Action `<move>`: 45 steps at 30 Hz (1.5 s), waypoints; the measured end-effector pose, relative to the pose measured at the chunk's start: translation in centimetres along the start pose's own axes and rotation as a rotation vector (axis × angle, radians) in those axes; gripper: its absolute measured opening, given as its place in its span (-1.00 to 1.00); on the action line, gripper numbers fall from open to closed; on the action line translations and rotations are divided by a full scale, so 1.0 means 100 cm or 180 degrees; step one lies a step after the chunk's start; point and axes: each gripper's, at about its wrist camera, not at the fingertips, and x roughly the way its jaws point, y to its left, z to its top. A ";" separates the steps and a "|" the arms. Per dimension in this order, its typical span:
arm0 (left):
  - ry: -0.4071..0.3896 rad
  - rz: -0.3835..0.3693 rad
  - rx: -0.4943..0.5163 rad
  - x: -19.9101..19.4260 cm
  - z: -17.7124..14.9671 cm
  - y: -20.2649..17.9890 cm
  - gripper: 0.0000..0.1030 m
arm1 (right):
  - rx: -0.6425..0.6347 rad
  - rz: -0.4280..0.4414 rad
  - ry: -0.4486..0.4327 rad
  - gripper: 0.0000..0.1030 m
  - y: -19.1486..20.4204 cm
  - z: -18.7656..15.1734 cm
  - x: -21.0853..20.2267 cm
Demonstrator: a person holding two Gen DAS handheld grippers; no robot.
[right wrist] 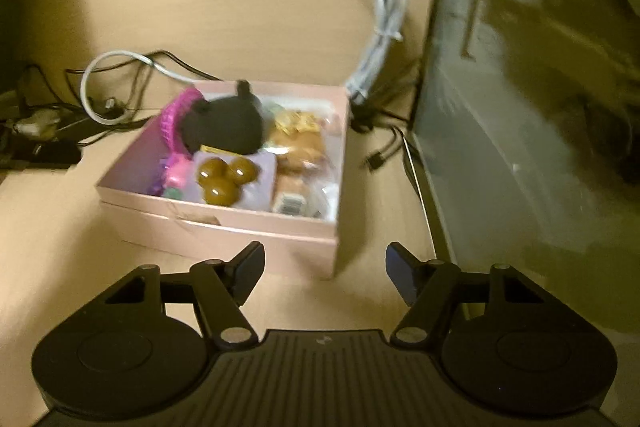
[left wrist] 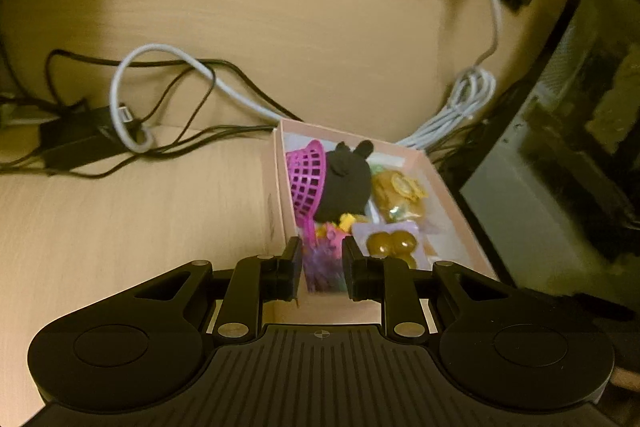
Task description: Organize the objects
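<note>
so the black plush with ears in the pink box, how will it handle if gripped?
The black plush looks soft and rounded, so it would probably squash between the pads and feel light. Its matte, fabric-like surface should not slip much. It leans on the magenta basket in the pink box, so lifting it may nudge that basket.

We held the left gripper (left wrist: 322,269) angled downward, its black jaws drawn close together around a blurred purple-and-pink object (left wrist: 323,267) between the pads. Our right gripper (right wrist: 324,277) also pointed downward, its jaws standing apart with nothing between the fingertips.
</note>
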 end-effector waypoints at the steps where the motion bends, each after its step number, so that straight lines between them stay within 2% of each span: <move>1: 0.0058 0.0085 0.0034 0.010 0.002 -0.001 -0.54 | -0.0002 -0.0022 0.0007 0.31 -0.001 -0.001 0.001; 3: 0.0219 0.0328 0.0135 0.027 0.002 0.000 -0.54 | -0.0012 -0.0063 0.0035 0.31 -0.001 -0.002 0.007; 5: 0.0360 0.0519 0.0180 0.037 -0.002 0.004 0.10 | -0.0030 -0.0109 0.0059 0.31 0.000 0.000 0.015; 7: 0.0332 0.0666 0.0078 0.033 -0.006 0.013 0.49 | -0.0057 -0.0153 0.0079 0.31 0.003 0.003 0.022; 8: 0.0312 0.0687 0.0021 0.031 -0.008 0.018 0.62 | -0.0066 -0.0167 0.0088 0.31 0.006 0.004 0.025; 11: 0.0255 0.0693 -0.0123 0.027 -0.008 0.037 0.75 | -0.0114 -0.0081 0.0101 0.31 0.015 0.006 0.029; 14: 0.0218 0.0732 -0.0178 0.027 -0.004 0.050 0.80 | -0.0274 -0.0160 0.0034 0.31 0.019 0.009 0.035; 19: 0.0176 0.0738 -0.0229 0.025 -0.001 0.063 0.83 | -0.0418 -0.0075 0.0051 0.31 0.026 0.007 0.040; 24: 0.0151 0.0688 -0.0203 0.023 0.001 0.061 0.80 | -0.0348 -0.0109 0.0071 0.31 0.024 0.007 0.039; 26: 0.0036 0.0677 -0.0181 0.011 0.000 0.059 0.76 | -0.0277 -0.0152 0.0058 0.31 0.022 0.007 0.037; 28: -0.0131 0.0693 -0.0130 -0.009 -0.003 0.056 0.73 | -0.0168 -0.0139 0.0057 0.36 0.018 0.006 0.029; 30: -0.0256 0.0675 -0.0089 -0.029 -0.007 0.056 0.73 | -0.0023 -0.0096 0.0068 0.56 0.013 0.003 0.020; 31: -0.0284 0.0653 -0.0066 -0.036 -0.011 0.056 0.73 | 0.0052 -0.0090 0.0066 0.59 0.012 0.000 0.015; 37: -0.0108 0.0478 0.0163 -0.064 -0.060 0.047 0.73 | 0.0271 -0.0099 0.0175 0.68 0.024 -0.036 -0.013; 40: 0.0029 0.0427 0.0263 -0.070 -0.090 0.042 0.73 | 0.0295 -0.0150 0.0212 0.97 0.033 -0.055 -0.026; 45: 0.0179 0.0484 0.0227 -0.076 -0.132 0.036 0.73 | 0.0203 -0.0107 0.0383 1.00 0.048 -0.084 -0.040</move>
